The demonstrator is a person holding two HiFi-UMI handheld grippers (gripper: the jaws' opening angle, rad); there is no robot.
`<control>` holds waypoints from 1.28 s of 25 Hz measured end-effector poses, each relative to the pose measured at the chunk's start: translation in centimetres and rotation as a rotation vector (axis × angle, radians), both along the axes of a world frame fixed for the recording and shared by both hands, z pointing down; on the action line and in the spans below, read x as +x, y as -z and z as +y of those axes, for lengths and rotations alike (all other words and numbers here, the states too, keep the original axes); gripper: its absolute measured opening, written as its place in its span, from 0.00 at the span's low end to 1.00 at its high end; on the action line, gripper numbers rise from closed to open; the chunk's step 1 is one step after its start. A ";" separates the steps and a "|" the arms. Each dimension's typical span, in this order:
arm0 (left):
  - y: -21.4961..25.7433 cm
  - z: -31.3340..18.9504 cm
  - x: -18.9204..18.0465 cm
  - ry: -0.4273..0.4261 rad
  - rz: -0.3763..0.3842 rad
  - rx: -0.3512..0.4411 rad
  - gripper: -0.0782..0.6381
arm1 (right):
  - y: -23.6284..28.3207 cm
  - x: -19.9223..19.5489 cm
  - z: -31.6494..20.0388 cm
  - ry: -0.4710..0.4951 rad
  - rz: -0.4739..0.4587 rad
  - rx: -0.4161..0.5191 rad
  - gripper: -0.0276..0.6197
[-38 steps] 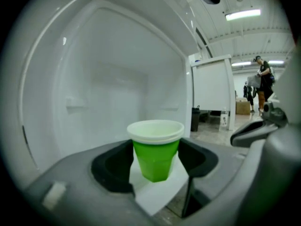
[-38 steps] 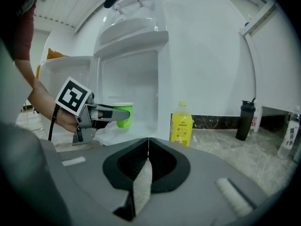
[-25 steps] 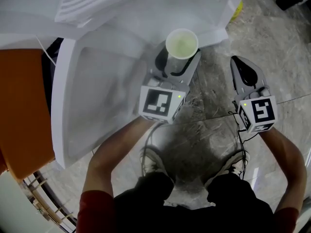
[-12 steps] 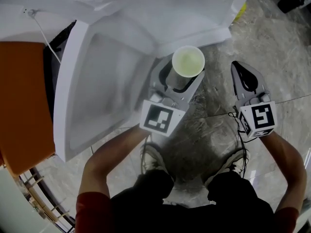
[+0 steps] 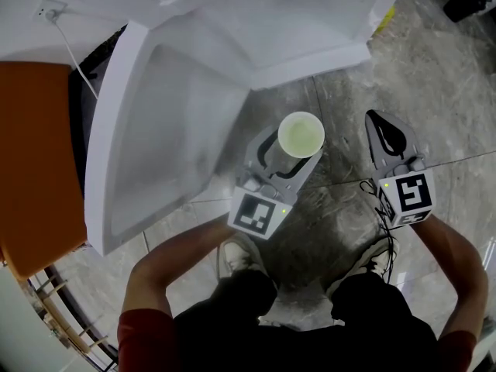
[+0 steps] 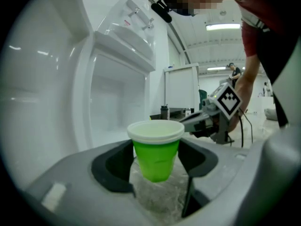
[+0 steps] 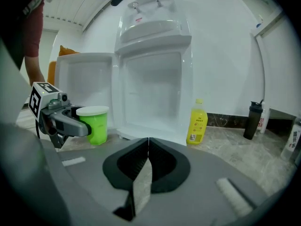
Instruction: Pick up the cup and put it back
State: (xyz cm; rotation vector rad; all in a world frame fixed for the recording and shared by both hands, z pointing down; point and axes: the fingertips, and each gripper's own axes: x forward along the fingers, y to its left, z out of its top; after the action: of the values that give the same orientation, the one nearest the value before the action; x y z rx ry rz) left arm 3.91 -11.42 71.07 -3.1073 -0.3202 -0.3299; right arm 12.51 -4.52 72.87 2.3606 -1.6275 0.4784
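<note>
**While my left jaws hold the cup, my right jaws are closed**

As I look down, my left gripper point(image 5: 291, 155) has the cup point(image 5: 301, 134) between its two jaws. The jaws stand rather wide, and each one presses on a side of the cup. In the left gripper view the cup point(image 6: 156, 154) is upright. It is green with a pale rim and stands right in the middle between my jaws, with its rim above them. Below its base, in the gap between the jaws, I see the grey marble floor point(image 6: 157, 199). I cannot tell whether the base touches the floor.

Beyond the cup and to the left of my left jaws is the white fridge point(image 6: 117, 93), and its door is open. To the right of the cup, a little further ahead, I see my right gripper point(image 6: 207, 121).

The jaws of my right gripper point(image 5: 385, 126) are together. In the right gripper view the two pads point(image 7: 143, 173) meet in one thin line. Straight ahead of these jaws is the open fridge point(image 7: 150, 79), and its door point(image 7: 84, 84) is swung out to the left. To the left of these jaws is my left gripper point(image 7: 70, 121) with the cup point(image 7: 96, 124). A yellow bottle point(image 7: 196, 121) stands on the floor to the right of my right jaws, just beside the fridge. A dark bottle point(image 7: 254, 119) stands further right, near the wall.
</note>
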 end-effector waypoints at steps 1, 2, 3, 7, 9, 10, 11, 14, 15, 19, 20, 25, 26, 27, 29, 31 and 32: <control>-0.4 -0.1 -0.4 0.012 -0.010 -0.009 0.52 | -0.3 -0.3 0.0 0.007 -0.005 -0.009 0.05; -0.8 -0.1 -0.7 0.022 -0.019 -0.018 0.52 | -0.6 -0.6 0.1 0.014 -0.010 -0.019 0.05; -1.0 -0.1 -1.0 0.029 -0.025 -0.024 0.52 | -0.8 -0.8 0.1 0.020 -0.014 -0.030 0.05; -0.9 0.2 -1.1 0.005 -0.009 0.017 0.52 | -1.1 -1.3 0.0 0.026 -0.017 -0.026 0.05; -0.7 0.3 -1.0 -0.002 -0.001 0.027 0.52 | -1.2 -1.4 -0.1 0.032 -0.017 -0.028 0.05; -0.7 0.4 -1.0 -0.002 -0.001 0.025 0.52 | -1.2 -1.5 -0.1 0.033 -0.018 -0.030 0.05; -0.7 0.4 -1.0 -0.004 -0.001 0.024 0.52 | -1.2 -1.5 -0.1 0.032 -0.019 -0.031 0.05; -0.7 0.7 -1.0 -0.008 -0.001 0.022 0.52 | -1.2 -1.4 0.0 0.031 -0.021 -0.031 0.05; -0.8 0.7 -1.0 -0.010 -0.001 0.024 0.52 | -1.2 -1.5 0.1 0.031 -0.022 -0.034 0.05; -0.9 0.8 -0.9 -0.005 0.000 0.016 0.52 | -1.6 -1.6 0.4 0.034 -0.037 -0.066 0.05; -0.9 0.8 -0.9 -0.002 -0.002 0.010 0.52 | -1.5 -1.6 0.4 0.032 -0.037 -0.061 0.05; -1.0 0.9 -0.8 -0.002 -0.006 0.005 0.52 | -1.8 -1.6 0.8 0.031 -0.044 -0.078 0.05; -1.1 0.9 -0.8 0.000 -0.008 0.000 0.52 | -1.7 -1.6 0.8 0.027 -0.048 -0.071 0.05; -1.1 1.0 -0.8 0.002 -0.010 -0.003 0.52 | -1.7 -1.6 0.8 0.023 -0.051 -0.063 0.05; -1.2 1.0 -0.7 0.000 -0.010 0.002 0.52 | -1.8 -1.5 0.9 0.021 -0.053 -0.066 0.05; -1.1 0.9 -0.6 0.004 -0.006 -0.003 0.52 | -1.9 -1.5 1.0 0.023 -0.052 -0.081 0.05; -1.1 0.9 -0.5 0.007 -0.007 -0.008 0.52 | -1.9 -1.4 1.1 0.024 -0.050 -0.083 0.05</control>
State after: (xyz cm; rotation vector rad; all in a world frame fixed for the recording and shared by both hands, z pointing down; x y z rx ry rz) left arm 3.39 -10.52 72.20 -3.1163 -0.3114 -0.3406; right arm 11.07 -3.45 74.79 2.2845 -1.6225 0.5933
